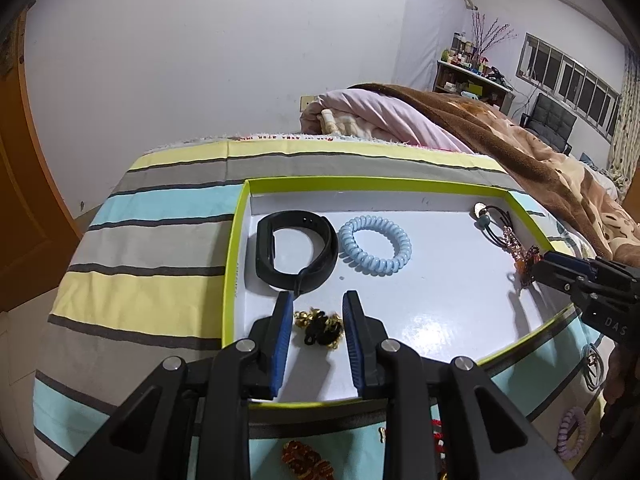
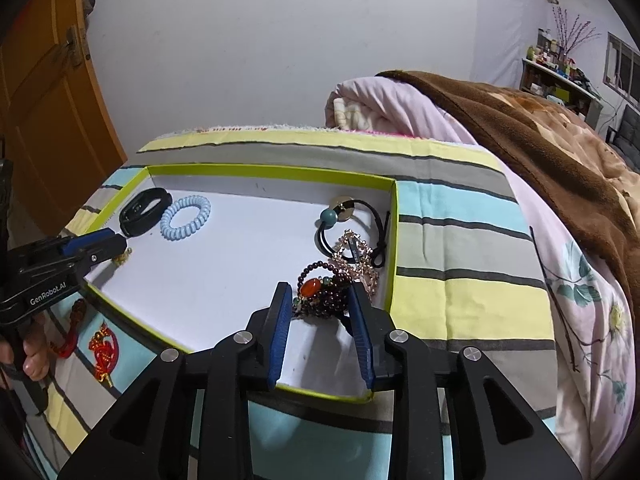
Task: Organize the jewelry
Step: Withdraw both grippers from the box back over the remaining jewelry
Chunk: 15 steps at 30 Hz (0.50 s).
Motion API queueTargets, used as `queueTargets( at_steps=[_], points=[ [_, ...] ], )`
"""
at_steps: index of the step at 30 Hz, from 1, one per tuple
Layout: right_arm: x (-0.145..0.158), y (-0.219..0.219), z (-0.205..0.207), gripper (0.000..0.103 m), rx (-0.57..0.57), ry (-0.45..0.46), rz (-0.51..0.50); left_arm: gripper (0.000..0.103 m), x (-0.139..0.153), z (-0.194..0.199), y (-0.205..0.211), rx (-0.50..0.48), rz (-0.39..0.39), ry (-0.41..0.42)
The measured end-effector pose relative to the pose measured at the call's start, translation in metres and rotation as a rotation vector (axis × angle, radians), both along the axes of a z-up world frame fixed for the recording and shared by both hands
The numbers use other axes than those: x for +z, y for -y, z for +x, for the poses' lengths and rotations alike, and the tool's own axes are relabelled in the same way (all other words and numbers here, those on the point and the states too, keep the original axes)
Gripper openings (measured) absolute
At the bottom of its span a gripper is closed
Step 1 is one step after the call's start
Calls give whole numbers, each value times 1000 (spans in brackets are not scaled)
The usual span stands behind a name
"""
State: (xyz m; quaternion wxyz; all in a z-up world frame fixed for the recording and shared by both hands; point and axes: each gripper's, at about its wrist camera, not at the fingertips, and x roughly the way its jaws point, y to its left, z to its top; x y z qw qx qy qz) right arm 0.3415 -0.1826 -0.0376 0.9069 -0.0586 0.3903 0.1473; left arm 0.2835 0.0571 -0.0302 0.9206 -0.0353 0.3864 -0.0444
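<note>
A shallow white tray with a green rim lies on a striped cloth. In it lie a black wristband, a light blue coil hair tie, a black hair tie with a gold disc and teal bead, a rose-gold chain and a dark beaded bracelet with an orange stone. My left gripper is open, its jaws on either side of a black and gold piece. My right gripper is open around the beaded bracelet.
On the cloth outside the tray lie a red and gold knot ornament, a dark red tassel piece and a lilac coil hair tie. A bed with a pink quilt and brown blanket is on the right. A wooden door is on the left.
</note>
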Motion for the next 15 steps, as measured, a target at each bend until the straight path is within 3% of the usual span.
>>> queueTargets(
  at_steps=[7,15],
  points=[
    [18,4,-23,30,0,41,24,31,20,-23,-3,9,-6,53],
    [34,7,-79,30,19,76,34,31,50,-76,2,24,-24,120]
  ],
)
